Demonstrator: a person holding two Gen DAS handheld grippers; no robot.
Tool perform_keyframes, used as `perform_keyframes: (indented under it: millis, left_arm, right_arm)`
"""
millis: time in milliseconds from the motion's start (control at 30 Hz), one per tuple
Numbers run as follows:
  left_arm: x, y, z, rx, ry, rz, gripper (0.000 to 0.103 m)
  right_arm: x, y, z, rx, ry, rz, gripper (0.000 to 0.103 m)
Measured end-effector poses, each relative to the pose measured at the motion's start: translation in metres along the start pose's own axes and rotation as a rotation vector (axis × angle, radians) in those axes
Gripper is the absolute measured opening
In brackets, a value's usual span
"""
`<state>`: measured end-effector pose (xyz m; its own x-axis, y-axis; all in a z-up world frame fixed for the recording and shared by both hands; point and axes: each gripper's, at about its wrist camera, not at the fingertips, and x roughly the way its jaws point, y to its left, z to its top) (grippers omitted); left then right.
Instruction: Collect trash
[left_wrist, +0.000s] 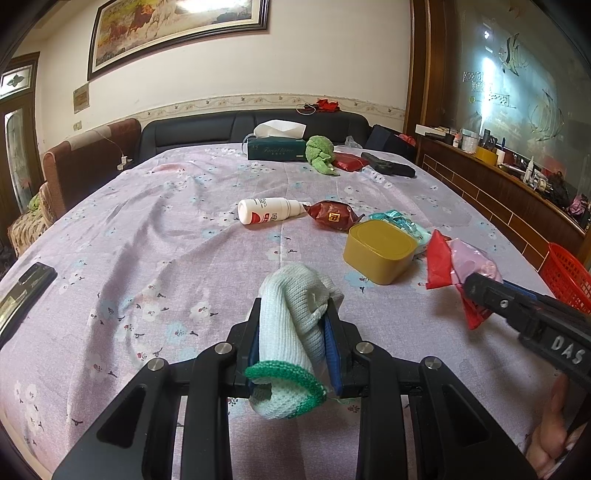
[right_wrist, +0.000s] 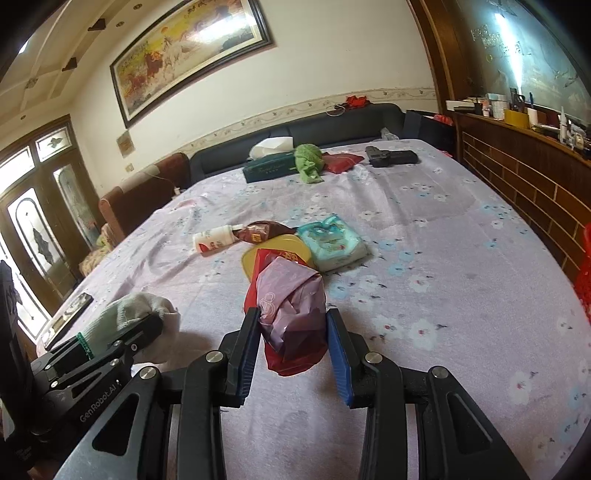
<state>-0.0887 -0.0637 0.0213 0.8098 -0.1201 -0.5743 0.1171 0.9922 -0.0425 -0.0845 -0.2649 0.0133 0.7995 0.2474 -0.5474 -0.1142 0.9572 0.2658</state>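
Observation:
My left gripper (left_wrist: 293, 312) is shut on a white knit glove (left_wrist: 291, 321) with a green cuff, held above the flowered bedsheet (left_wrist: 147, 240). The same glove (right_wrist: 129, 317) shows at lower left in the right wrist view. My right gripper (right_wrist: 291, 317) is shut on crumpled pink and red wrappers (right_wrist: 290, 310), which also appear at the right as wrappers (left_wrist: 454, 262) in the left wrist view. On the bed ahead lie a white bottle (left_wrist: 267, 209), a brown snack wrapper (left_wrist: 332, 215), a yellow tub (left_wrist: 380, 251) and a teal wipes pack (right_wrist: 330, 242).
A red basket (left_wrist: 569, 277) stands off the bed's right side by a wooden counter (left_wrist: 498, 195). At the far end lie a tissue box (left_wrist: 275, 147), a green cloth (left_wrist: 319, 151), a red packet (left_wrist: 347, 160) and a black object (left_wrist: 388, 164). A dark phone (left_wrist: 27, 288) lies left.

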Motion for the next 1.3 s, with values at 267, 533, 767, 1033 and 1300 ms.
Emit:
perform_keyframes:
  millis: [267, 533, 767, 1033, 1300]
  left_arm:
    - [-0.005, 0.001, 0.003, -0.007, 0.006, -0.018, 0.027]
    - [-0.029, -0.009, 0.016, 0.014, -0.033, -0.039, 0.027]
    - [-0.040, -0.022, 0.019, 0.044, -0.047, -0.048, 0.027]
    - [-0.049, -0.034, 0.021, 0.070, -0.051, -0.049, 0.027]
    - [-0.076, -0.045, 0.021, 0.091, -0.091, -0.037, 0.028]
  right_arm:
    - [-0.019, -0.012, 0.002, 0.048, -0.001, 0.013, 0.039]
    - [-0.039, -0.019, 0.001, 0.071, -0.022, 0.026, 0.039]
    - [-0.048, -0.025, 0.001, 0.093, -0.028, 0.044, 0.039]
    - [-0.063, -0.030, -0.001, 0.104, -0.051, 0.053, 0.039]
    - [-0.091, -0.031, -0.002, 0.106, -0.097, 0.064, 0.039]
